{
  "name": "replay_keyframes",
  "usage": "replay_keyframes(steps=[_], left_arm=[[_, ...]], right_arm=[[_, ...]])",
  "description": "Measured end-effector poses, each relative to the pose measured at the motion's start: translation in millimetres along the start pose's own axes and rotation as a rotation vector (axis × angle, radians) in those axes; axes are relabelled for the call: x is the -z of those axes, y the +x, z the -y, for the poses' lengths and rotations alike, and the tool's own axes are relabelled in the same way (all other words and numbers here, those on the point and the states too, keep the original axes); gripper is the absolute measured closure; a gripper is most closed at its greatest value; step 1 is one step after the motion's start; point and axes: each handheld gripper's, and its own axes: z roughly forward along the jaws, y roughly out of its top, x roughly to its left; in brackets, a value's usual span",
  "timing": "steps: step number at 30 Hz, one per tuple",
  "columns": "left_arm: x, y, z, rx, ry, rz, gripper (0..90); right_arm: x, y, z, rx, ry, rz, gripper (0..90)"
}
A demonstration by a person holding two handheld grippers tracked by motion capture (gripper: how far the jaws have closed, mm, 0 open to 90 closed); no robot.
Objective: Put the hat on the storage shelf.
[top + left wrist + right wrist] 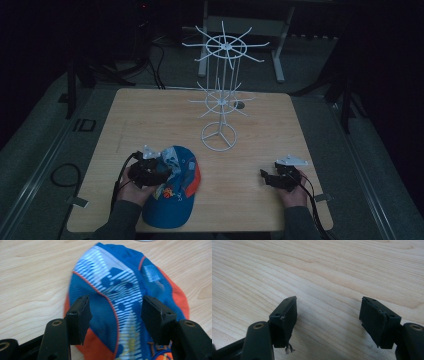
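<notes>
A blue and orange cap lies on the wooden table, at the near left part, close to the near edge. The left gripper is just above the cap's left side. In the left gripper view its two jaws stand wide apart over the cap, and the pads do not press on the cloth, so the cap is released. The right gripper rests at the near right part of the table, well apart from the cap. Its jaws are also spread, with bare wood between them. A white wire stand is upright at the far middle of the table.
</notes>
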Motion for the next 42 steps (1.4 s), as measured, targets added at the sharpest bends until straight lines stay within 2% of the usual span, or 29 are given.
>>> replay_keyframes(steps=[8, 15, 18, 20, 28, 32, 36, 40, 42], left_arm=[[-9.6, -19.7, -1.5, -0.019, 0.025, 0.024, 38.0], [-16.7, -31.0, -0.4, -0.027, 0.045, 0.044, 35.2], [-20.9, -34.3, 1.7, -0.027, 0.063, 0.022, 31.7], [-23.5, -33.2, 4.1, -0.028, 0.085, 0.001, 29.0], [-31.4, -21.8, 16.1, 0.014, 0.148, -0.013, 28.6], [-37.0, -16.0, 20.1, 0.046, 0.194, -0.012, 36.6], [-36.9, -12.7, 20.5, 0.062, 0.199, -0.032, 47.1], [-35.1, -8.7, 20.0, 0.049, 0.210, -0.066, 68.6], [-34.2, -6.3, 20.1, 0.048, 0.212, -0.055, 78.2]], right_arm=[[0.0, 0.0, 0.0, 0.000, 0.000, 0.000, 30.3], [0.0, 0.0, 0.0, 0.000, 0.000, 0.000, 30.3], [0.0, 0.0, 0.0, 0.000, 0.000, 0.001, 30.4], [0.0, 0.0, 0.0, 0.000, 0.000, 0.001, 30.3], [0.0, 0.0, 0.0, 0.000, 0.000, 0.001, 30.3], [0.0, 0.0, 0.0, 0.000, -0.001, 0.000, 30.3], [-0.1, 0.0, 0.0, 0.001, -0.001, 0.000, 30.2], [-0.1, -0.1, 0.0, 0.001, -0.001, 0.000, 30.2], [-0.1, -0.1, 0.0, 0.001, -0.001, 0.000, 30.2]])
